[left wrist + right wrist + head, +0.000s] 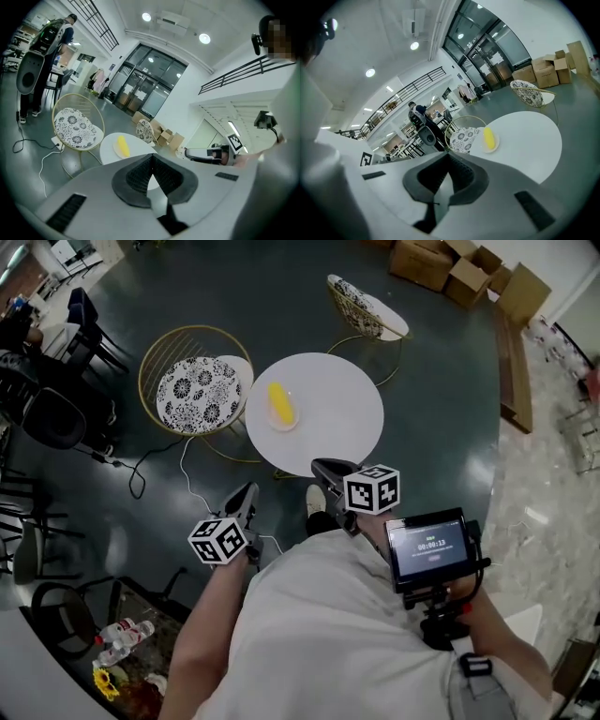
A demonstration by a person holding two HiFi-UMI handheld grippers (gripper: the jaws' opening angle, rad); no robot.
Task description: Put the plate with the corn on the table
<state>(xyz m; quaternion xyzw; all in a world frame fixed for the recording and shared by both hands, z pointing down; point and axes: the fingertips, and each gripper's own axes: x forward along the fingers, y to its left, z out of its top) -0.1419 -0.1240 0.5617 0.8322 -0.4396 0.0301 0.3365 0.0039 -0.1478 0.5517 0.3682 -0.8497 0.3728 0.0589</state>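
White-shirted shoulders fill the bottom of the head view, the left forearm [202, 634] reaching up and forward, both arms held low and short of the round white table [337, 427]. On that arm the left tool [246, 495] points toward the table's near edge, its dark ribbed pads pressed together at the tips with nothing between them. At the table's near rim the right tool [325, 468] is likewise pressed together and empty, and a small black screen [427, 547] sits by that wrist. On the table's left part a pale round plate [292, 418] carries a yellow corn cob [278, 401], well apart from both tools. Left of the table stands a gold wire chair with a black-and-white flowered cushion [199, 395]. Beyond the table is a second such chair [361, 304], with brown cardboard boxes [450, 266] farther off on the dark glossy floor [441, 381].
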